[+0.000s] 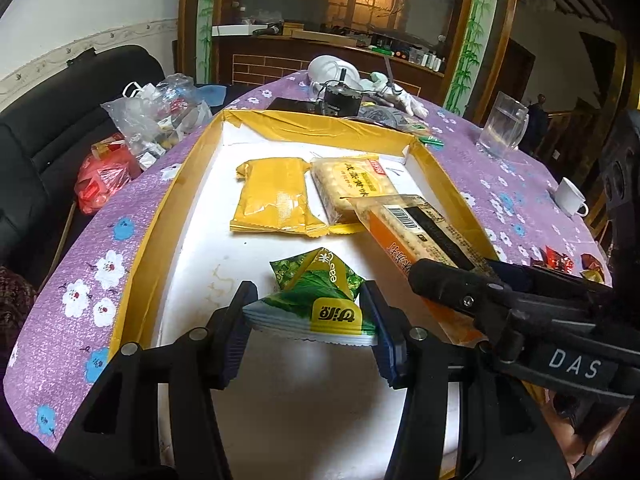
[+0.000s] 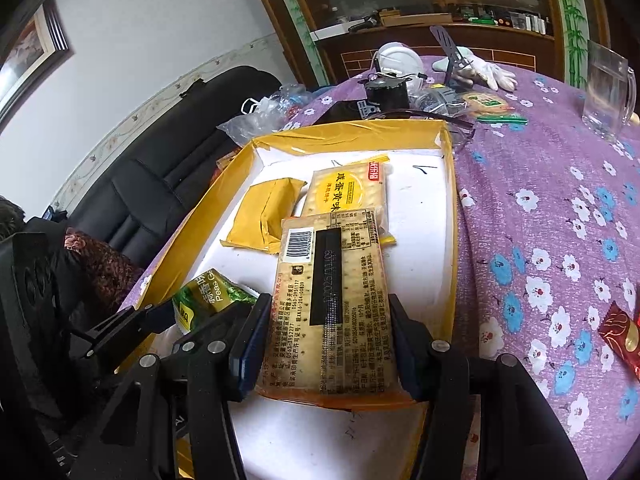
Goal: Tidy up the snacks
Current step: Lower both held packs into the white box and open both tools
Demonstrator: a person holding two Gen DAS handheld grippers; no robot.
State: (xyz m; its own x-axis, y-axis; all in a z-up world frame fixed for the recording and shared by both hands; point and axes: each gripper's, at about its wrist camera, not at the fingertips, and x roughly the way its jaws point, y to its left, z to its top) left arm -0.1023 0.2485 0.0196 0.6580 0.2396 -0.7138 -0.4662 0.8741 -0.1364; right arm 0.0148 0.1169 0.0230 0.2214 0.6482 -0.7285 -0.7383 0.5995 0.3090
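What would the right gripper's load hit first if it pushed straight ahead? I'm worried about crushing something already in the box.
Probably the salted-egg-yolk cracker pack lying in the yellow-walled box. The held cracker pack in the right gripper points right at it, though height above it is unclear.

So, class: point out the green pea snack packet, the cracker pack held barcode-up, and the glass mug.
green pea snack packet (image 1: 316,300): left wrist view, on its green front.
cracker pack (image 2: 332,292): right wrist view, on the printed back below the barcode.
glass mug (image 1: 502,126): left wrist view, on its clear wall.
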